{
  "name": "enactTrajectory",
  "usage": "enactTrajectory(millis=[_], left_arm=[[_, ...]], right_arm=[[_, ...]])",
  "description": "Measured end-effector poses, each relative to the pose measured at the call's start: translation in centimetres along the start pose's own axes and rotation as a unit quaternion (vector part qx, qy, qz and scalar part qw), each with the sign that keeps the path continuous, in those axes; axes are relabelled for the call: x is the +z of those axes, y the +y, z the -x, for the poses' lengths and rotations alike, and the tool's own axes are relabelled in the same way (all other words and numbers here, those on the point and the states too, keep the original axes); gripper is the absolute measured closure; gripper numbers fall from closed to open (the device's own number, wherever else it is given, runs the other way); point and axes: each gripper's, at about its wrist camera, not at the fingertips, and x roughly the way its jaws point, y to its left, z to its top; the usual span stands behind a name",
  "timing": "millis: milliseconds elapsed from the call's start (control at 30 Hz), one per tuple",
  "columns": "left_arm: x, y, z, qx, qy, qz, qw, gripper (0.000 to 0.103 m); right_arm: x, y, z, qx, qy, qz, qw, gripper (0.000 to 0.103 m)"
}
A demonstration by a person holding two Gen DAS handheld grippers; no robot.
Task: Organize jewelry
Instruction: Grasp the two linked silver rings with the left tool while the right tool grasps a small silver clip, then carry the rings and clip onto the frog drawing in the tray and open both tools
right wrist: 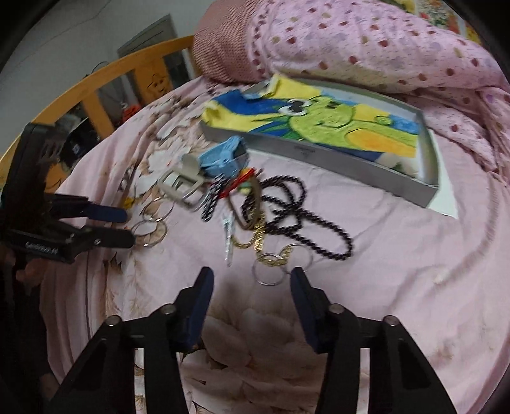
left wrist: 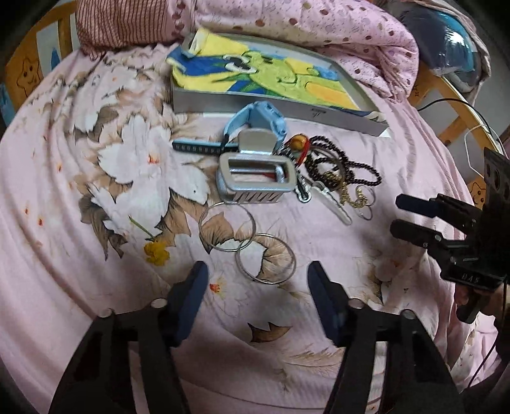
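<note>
A heap of jewelry lies on a pink flowered bedsheet: two large silver rings [left wrist: 247, 243], a silver hair claw [left wrist: 253, 175], a light blue watch [left wrist: 255, 119], a black bead necklace [left wrist: 347, 165] [right wrist: 296, 213] and a gold chain with small rings [right wrist: 274, 258]. Behind it stands a grey tray [left wrist: 280, 106] [right wrist: 318, 159] lined with a yellow-green cartoon towel. My left gripper [left wrist: 256, 274] is open and empty, just short of the two large rings. My right gripper [right wrist: 251, 280] is open and empty, its tips beside the gold chain's small rings.
A pink dotted quilt [left wrist: 334, 28] is piled behind the tray. A wooden bed rail [right wrist: 105, 82] curves round the mattress edge. Each gripper shows in the other's view, the right one [left wrist: 414, 219] at right and the left one [right wrist: 124, 227] at left.
</note>
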Motion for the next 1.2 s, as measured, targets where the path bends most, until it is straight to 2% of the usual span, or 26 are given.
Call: enactTrajectory(millis=[167, 267, 367, 433, 567, 600, 800, 900, 1067, 1200], left_arm=[[0.1, 0.7, -0.5, -0.020, 0.014, 0.022, 0.9994, 0.058], [0.1, 1.1, -0.8, -0.027, 0.024, 0.031, 0.9989, 0.069], [0.1, 1.5, -0.9, -0.040, 0.033, 0.048, 0.9975, 0.076], [0.2, 1.9, -1.1, -0.045, 0.036, 0.059, 0.9966, 0.081], [0.3, 2.8, -1.4, -0.057, 0.045, 0.084, 0.9938, 0.092], [0.4, 3.0, -1.3, -0.052, 0.040, 0.089, 0.9939, 0.094], [0.3, 3.6, -0.8, -0.062, 0.047, 0.114, 0.9905, 0.102], [0.1, 3.1, 0.2, -0.077, 0.052, 0.112, 0.9894, 0.102], [-0.2, 1.8, 2.1, -0.093, 0.032, 0.092, 0.9910, 0.103], [0.0, 0.8, 3.5, -0.090, 0.004, 0.075, 0.9931, 0.103]], right_arm=[[0.8, 0.8, -1.0, 0.024, 0.005, 0.012, 1.000, 0.072], [1.6, 1.6, -2.1, 0.036, 0.017, 0.023, 0.999, 0.072], [2.0, 2.1, -3.3, 0.027, 0.030, 0.030, 0.999, 0.072], [2.2, 2.1, -4.1, 0.015, 0.038, 0.028, 0.999, 0.082], [2.1, 1.8, -5.2, -0.004, 0.048, 0.012, 0.999, 0.088], [2.0, 1.8, -5.4, -0.004, 0.049, 0.009, 0.999, 0.093], [1.5, 2.7, -4.7, 0.010, 0.046, 0.009, 0.999, 0.098], [1.7, 3.3, -3.9, 0.014, 0.043, 0.006, 0.999, 0.099], [2.1, 4.5, -2.1, 0.019, 0.031, -0.001, 0.999, 0.099], [2.8, 5.0, -0.6, 0.015, 0.005, -0.004, 1.000, 0.099]])
